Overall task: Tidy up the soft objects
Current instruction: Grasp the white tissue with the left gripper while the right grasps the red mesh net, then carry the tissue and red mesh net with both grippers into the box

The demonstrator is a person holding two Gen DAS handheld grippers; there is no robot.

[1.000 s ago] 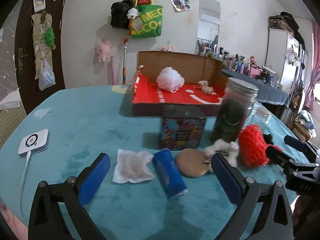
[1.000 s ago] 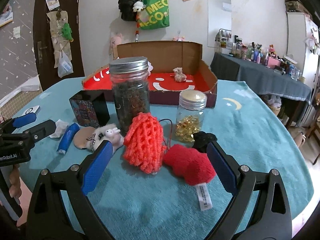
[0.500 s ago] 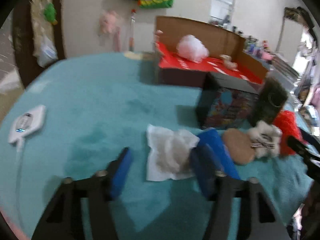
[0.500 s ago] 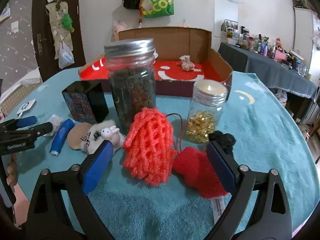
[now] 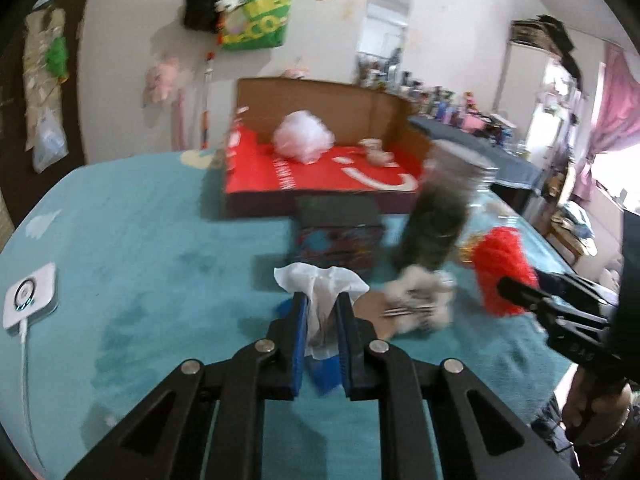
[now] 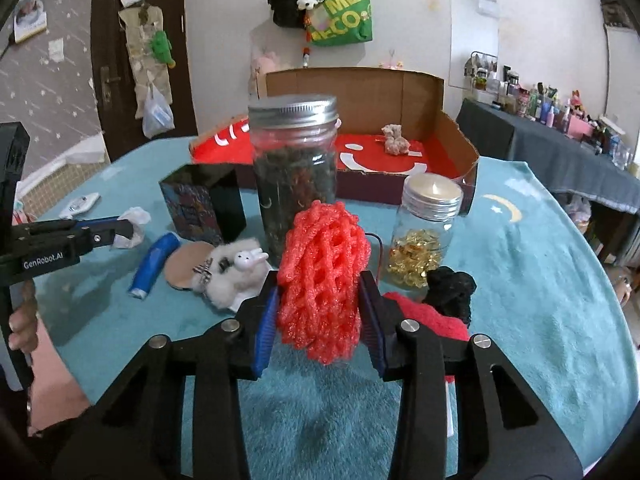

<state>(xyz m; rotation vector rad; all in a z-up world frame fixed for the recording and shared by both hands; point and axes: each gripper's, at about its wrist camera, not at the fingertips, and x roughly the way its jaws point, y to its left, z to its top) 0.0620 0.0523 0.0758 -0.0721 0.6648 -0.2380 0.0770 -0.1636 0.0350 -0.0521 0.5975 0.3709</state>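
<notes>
My jaws have just been closing on both sides: the left gripper (image 5: 323, 320) pinches the white tissue (image 5: 320, 280), bunched between its pads just above the desk (image 5: 140, 232); the right gripper (image 6: 318, 320) squeezes the red foam net (image 6: 322, 276) in front of the tall jar (image 6: 294, 168). I'd lift both straight up (slowly, the net sits close to that glass), then carry them to the cardboard box (image 6: 360, 88) behind, presumably their home.
</notes>
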